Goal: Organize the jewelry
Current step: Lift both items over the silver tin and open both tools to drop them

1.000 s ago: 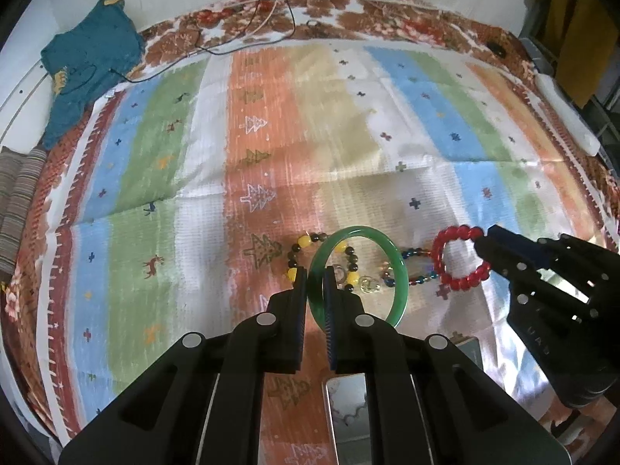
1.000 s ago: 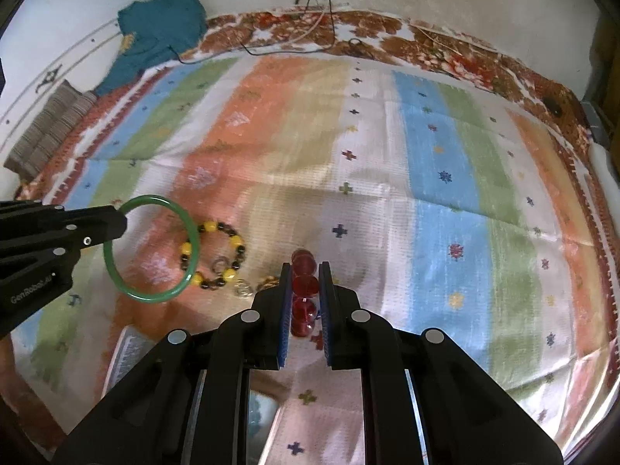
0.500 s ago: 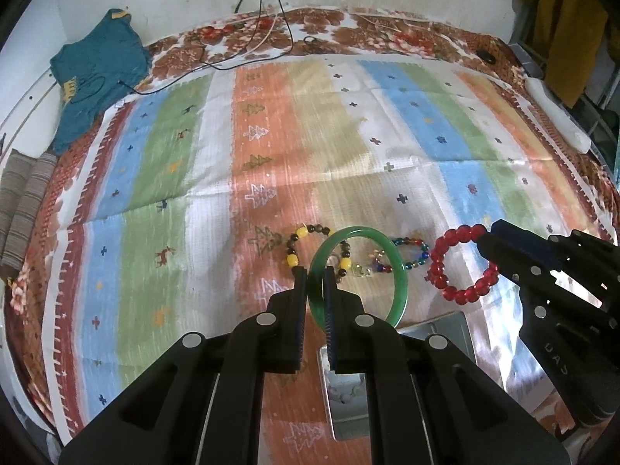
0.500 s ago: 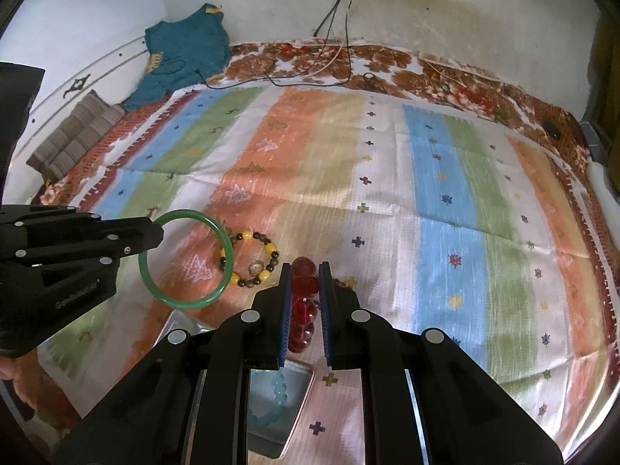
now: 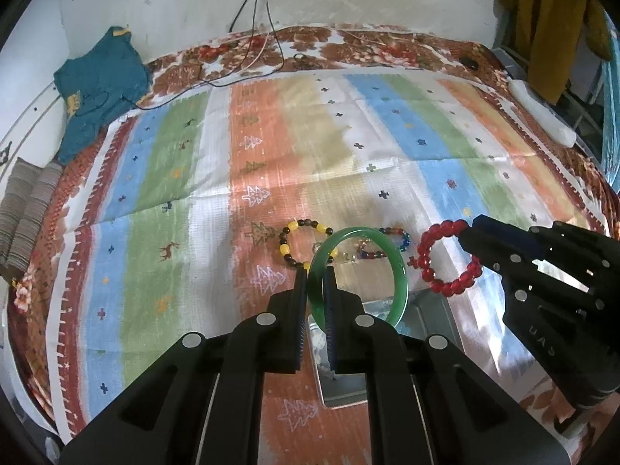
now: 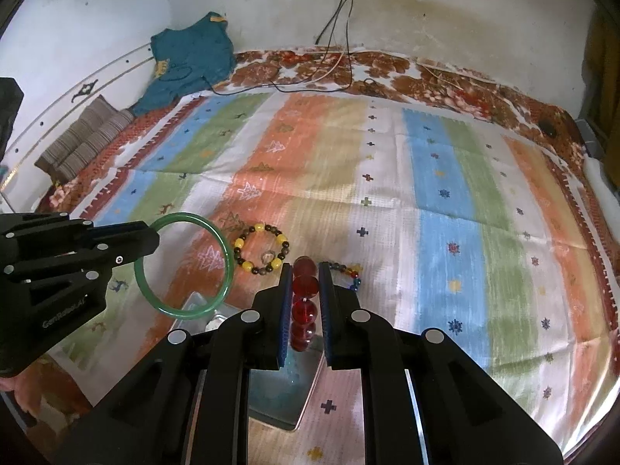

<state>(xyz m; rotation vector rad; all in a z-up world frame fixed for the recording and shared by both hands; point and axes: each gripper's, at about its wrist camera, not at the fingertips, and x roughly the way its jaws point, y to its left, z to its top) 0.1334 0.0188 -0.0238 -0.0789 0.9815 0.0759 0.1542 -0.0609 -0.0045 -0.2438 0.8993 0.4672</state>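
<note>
My left gripper [image 5: 314, 271] is shut on a green bangle [image 5: 399, 267] and holds it in the air above a metal box [image 5: 341, 383]. The bangle also shows in the right wrist view [image 6: 228, 267]. My right gripper [image 6: 306, 271] is shut on a red bead bracelet [image 6: 305, 310], which also shows in the left wrist view [image 5: 434, 255], held above the same box [image 6: 283, 395]. A yellow-and-dark bead bracelet [image 5: 288, 250] and a multicoloured bead bracelet [image 5: 403, 238] lie on the striped cloth [image 5: 248, 155] beyond the box.
A teal garment [image 5: 97, 89] lies at the far left of the bed. Folded striped cloth [image 5: 27, 205] sits at the left edge. Cables [image 5: 255, 38] hang down the wall to the head of the bed. A white object [image 5: 542, 116] lies at the right edge.
Both grippers have risen and drawn back with their bracelets. The metal box has come into view beneath them, and the bracelets on the cloth look farther off.
</note>
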